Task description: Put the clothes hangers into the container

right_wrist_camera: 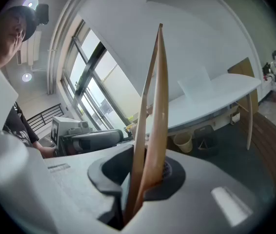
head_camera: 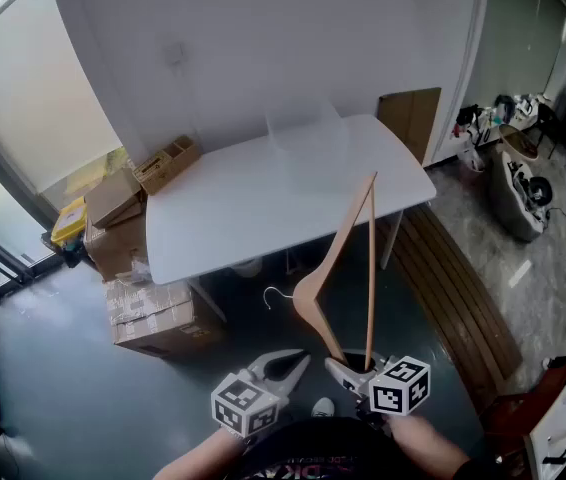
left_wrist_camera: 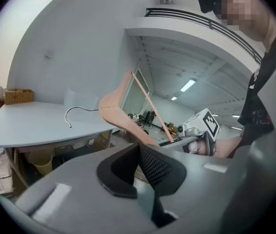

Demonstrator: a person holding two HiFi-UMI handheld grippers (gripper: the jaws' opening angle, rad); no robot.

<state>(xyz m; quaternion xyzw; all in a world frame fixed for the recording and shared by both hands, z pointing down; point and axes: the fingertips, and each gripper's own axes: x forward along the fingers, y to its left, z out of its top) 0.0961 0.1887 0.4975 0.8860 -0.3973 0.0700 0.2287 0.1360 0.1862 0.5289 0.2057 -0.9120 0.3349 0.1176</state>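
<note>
**One hanger in hand, none in the container yet**

The right gripper (head_camera: 351, 368) is clenched on a wooden hanger (head_camera: 338, 258), its pads pinching the lower end where the arm and the crossbar meet. The hanger stands up and away from the person, with its far tip over the near edge of the table (head_camera: 213, 218) as the head view shows it. Its wire hook (head_camera: 277, 294) juts out to the left below the table edge. The left gripper (head_camera: 288, 366) sits just beside the right one, jaws closed with nothing between them. It takes no part in the hold.

The container (head_camera: 308, 133), a clear box, stands on the far side of the table near the wall, well apart from the hanger. Its walls are see-through and faint. No hanger shows inside it, though the view is too weak to be sure of its contents. No other hanger shows on the table or the floor. Cardboard boxes (head_camera: 153, 313) are stacked by the left end of the table.

The task looks to be at an early stage. The hanger is gripped and lifted but has not been carried to the container. What likely remains is to move it across the table, lower it into the box and let go. The long hanger may need tilting to fit inside.
</note>
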